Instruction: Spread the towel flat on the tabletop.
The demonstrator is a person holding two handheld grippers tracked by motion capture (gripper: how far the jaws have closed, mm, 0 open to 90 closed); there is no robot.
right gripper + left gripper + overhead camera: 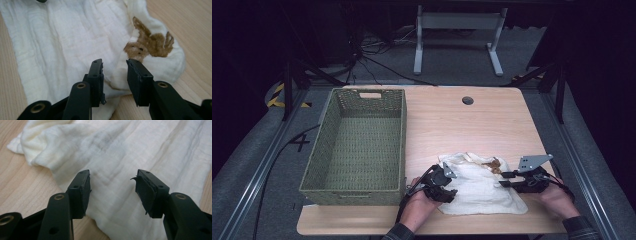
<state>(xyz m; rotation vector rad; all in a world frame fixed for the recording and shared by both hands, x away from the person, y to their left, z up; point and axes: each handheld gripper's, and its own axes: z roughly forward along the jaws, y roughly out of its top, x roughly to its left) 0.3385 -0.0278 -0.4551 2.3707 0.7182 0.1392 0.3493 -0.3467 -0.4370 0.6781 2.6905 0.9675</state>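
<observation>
1. Light wood table (492, 117), rounded corners, round cable hole (468, 100) near far edge.
2. Green woven basket (328, 150) sits on left side, overhanging the left edge.
3. Cream cloth (482, 190) with brown print lies near front edge, right of basket.

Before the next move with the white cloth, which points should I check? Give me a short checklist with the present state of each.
1. Left gripper open, nothing pinched: ok; the fingers stand apart over the cloth.
2. Right gripper open: ok; a cloth edge lies under the gap, not pressed.
3. Cloth lies flat: not ok; it is bunched near the brown animal print.
4. Cloth fully on the table: ok.
5. Basket empty: ok.
6. Whether the fingers touch the cloth: cannot tell.
</observation>
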